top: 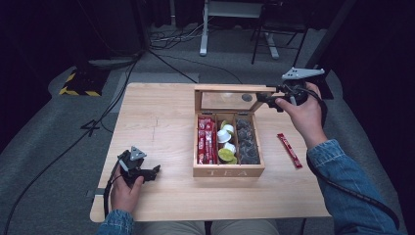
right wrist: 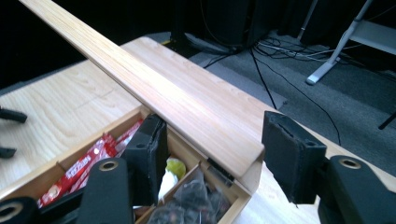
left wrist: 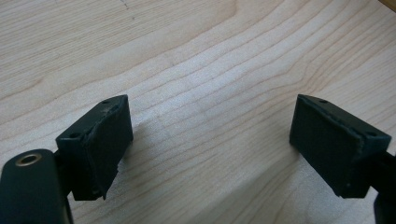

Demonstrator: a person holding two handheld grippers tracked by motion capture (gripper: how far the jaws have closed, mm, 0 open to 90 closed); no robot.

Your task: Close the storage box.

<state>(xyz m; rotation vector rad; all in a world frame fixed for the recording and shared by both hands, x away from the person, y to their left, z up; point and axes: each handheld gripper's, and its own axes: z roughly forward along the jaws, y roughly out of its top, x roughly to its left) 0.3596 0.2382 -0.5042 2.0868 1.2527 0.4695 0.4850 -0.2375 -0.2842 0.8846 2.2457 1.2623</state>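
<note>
Fingers, right gripper point(right wrist: 212, 163): spread apart, one on each side of the raised lid's corner — not closed on it; whether a pad touches the wood cannot be told.
Fingers, left gripper point(left wrist: 210, 144): wide apart, nothing between them but bare wood grain.
Right gripper, high view point(top: 270, 99): upper right of the frame, at the right end of the lid's top edge, grey three-cornered plate above it.
Left gripper, high view point(top: 147, 172): lower left of the frame, low over the desk, well apart from the box.
Right hand point(top: 304, 108): around the gripper, denim sleeve running to the lower right corner.
Left hand point(top: 126, 192): at the bottom edge, a cable looping beside it.
Lid point(top: 230, 99): glass-paned, wood-framed, standing open at the back of the box.
Tea box point(top: 229, 171): centre of the frame, "TEA" on its front wall, three compartments.
Left compartment: red sachets point(top: 207, 140).
Middle compartment: white and green capsules point(top: 226, 142).
Right compartment: dark wrapped packets point(top: 246, 142).
Loose red sachet point(top: 289, 150): flat on the desk — just right of the box.
Desk point(top: 156, 117): light wood, grey floor and cables beyond it.
</note>
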